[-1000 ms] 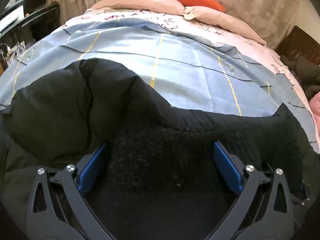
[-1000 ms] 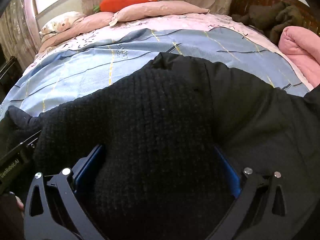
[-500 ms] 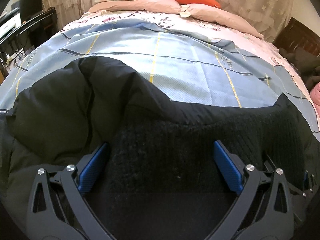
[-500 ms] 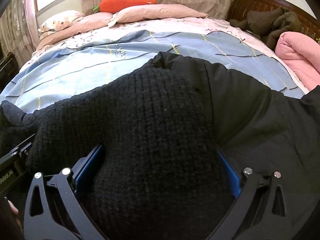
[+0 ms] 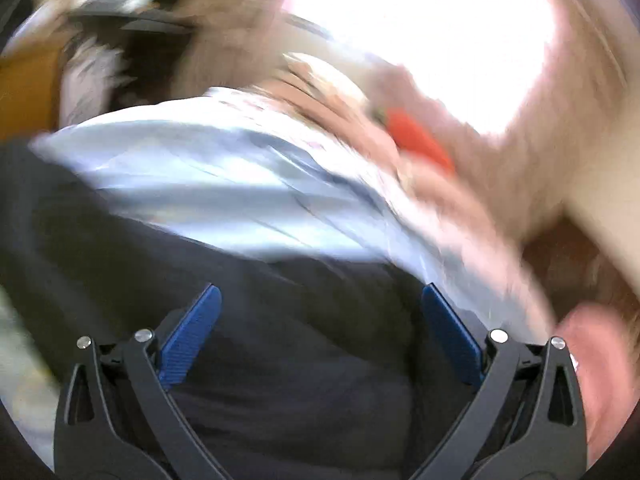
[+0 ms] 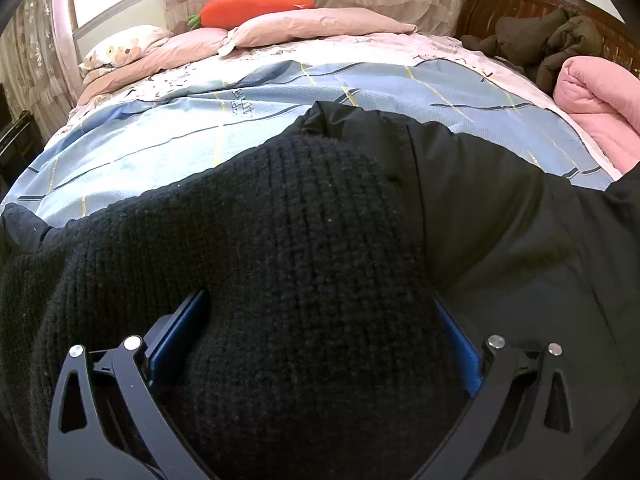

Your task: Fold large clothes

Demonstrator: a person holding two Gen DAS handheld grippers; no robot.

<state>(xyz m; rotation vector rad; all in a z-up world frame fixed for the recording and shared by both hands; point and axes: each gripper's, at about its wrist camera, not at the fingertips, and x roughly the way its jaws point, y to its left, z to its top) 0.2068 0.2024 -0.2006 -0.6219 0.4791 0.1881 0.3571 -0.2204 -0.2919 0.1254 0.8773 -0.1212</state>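
A large black coat (image 6: pixel 500 216) with a black knit lining (image 6: pixel 280 240) lies on the blue checked bedsheet (image 6: pixel 180 128). My right gripper (image 6: pixel 320 320) stands open, its blue pads either side of a bulge of the knit part. The left wrist view is blurred by motion; my left gripper (image 5: pixel 318 320) is open over the dark coat fabric (image 5: pixel 280 360), with the sheet (image 5: pixel 220 184) beyond it.
Pink pillows (image 6: pixel 320 24) and an orange carrot plush (image 6: pixel 256 8) lie at the head of the bed. A rolled pink blanket (image 6: pixel 592 96) and dark clothes (image 6: pixel 536 44) lie at the right by the wooden headboard (image 6: pixel 520 0). Curtained window behind.
The left gripper has swung sharply, tilting up and to the left, so its view is blurred. The right gripper has stayed almost still over the knit bulge.
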